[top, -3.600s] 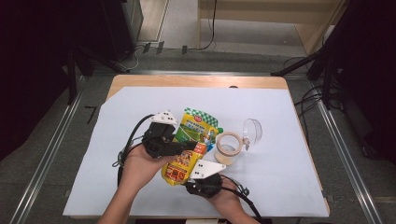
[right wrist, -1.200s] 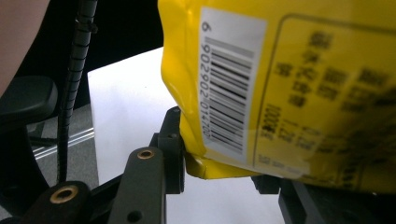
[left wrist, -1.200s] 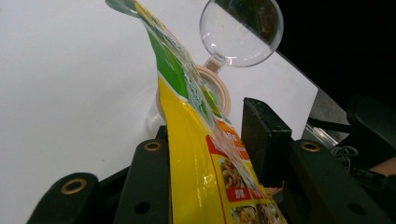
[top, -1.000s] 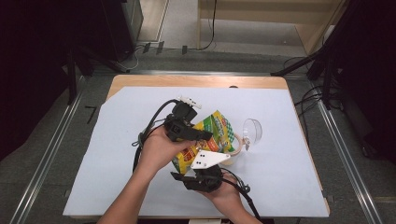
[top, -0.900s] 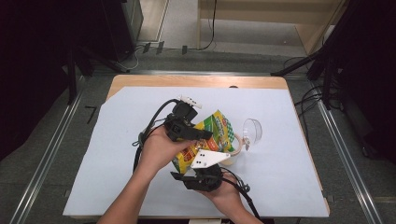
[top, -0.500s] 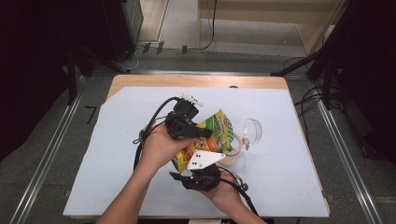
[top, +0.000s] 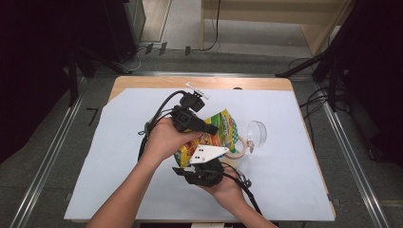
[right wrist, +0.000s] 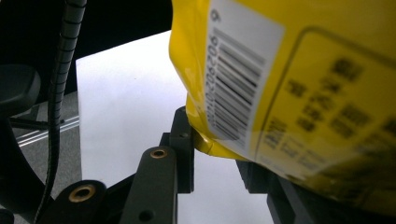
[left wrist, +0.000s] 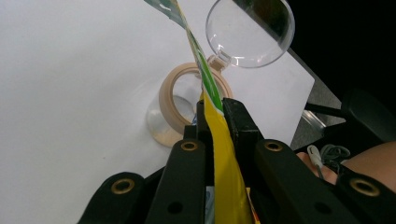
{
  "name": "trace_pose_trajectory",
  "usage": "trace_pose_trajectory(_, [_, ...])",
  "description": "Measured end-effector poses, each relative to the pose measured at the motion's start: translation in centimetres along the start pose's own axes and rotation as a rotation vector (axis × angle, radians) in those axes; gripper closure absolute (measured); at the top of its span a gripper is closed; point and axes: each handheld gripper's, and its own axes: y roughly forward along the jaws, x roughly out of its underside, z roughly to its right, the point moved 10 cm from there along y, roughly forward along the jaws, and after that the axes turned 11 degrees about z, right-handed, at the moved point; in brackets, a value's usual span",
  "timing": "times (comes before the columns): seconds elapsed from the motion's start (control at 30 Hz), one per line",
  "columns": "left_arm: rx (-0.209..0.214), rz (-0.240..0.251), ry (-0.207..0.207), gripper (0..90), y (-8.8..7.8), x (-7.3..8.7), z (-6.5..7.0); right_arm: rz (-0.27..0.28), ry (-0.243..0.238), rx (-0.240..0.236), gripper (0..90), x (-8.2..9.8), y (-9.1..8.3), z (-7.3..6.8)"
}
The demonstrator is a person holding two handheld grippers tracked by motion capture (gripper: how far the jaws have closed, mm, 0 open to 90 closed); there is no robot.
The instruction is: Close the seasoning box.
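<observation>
Bag: a yellow snack bag (top: 219, 134) with green and red print, held up off the table between the two grippers, near the table's middle; in the right gripper view its back shows a barcode (right wrist: 233, 88) and small print
Left gripper: (left wrist: 215, 109) its jaws are clamped flat on the bag's thin edge, seen edge-on in the left gripper view; in the high view it (top: 211, 129) comes at the bag from the left, in the person's left hand (top: 164, 140)
Right gripper: (right wrist: 212, 149) its jaws have just been closing, with the bag's lower corner between them; the left jaw touches the bag, the right one is hidden behind it, so whether they pinch it I cannot tell; in the high view it (top: 202, 168) sits under the bag, a grey plate (top: 206, 154) on top
Tape: a tan roll (left wrist: 170, 105) lying flat on the sheet just beyond the bag
Cup: a clear round plastic piece (left wrist: 250, 32) just past the tape, at the bag's right in the high view (top: 256, 134)
Table: wooden (top: 157, 81), covered by a white sheet (top: 119, 142)
</observation>
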Motion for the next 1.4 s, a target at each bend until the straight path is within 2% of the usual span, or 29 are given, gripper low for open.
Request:
trace_pose_trajectory(0.47, [-0.037, -0.005, -0.001, 85.1, -0.1, -1.0, 0.1, 0.012, 0.055, -0.036, 71.6, -0.9, -0.2, 0.1])
trace_pose_trajectory(0.53, [-0.039, -0.001, -0.001, 85.1, -0.1, -1.1, 0.2, 0.015, 0.051, -0.036, 71.3, -1.1, -0.3, 0.2])
trace_pose_trajectory(1.0, [-0.025, -0.005, -0.030, 84.8, -0.2, -1.0, -0.3, 0.012, 0.062, -0.055, 70.3, -1.1, -0.2, 0.1])
trace_pose_trajectory(1.17, [-0.007, -0.015, -0.051, 84.8, 0.0, -1.1, -0.5, 0.014, 0.068, -0.057, 71.5, -1.1, -0.1, 0.3])
trace_pose_trajectory(1.4, [-0.009, -0.016, -0.045, 84.4, -0.2, -1.1, -0.4, 0.022, 0.077, -0.063, 71.4, -1.3, -0.1, 0.0])
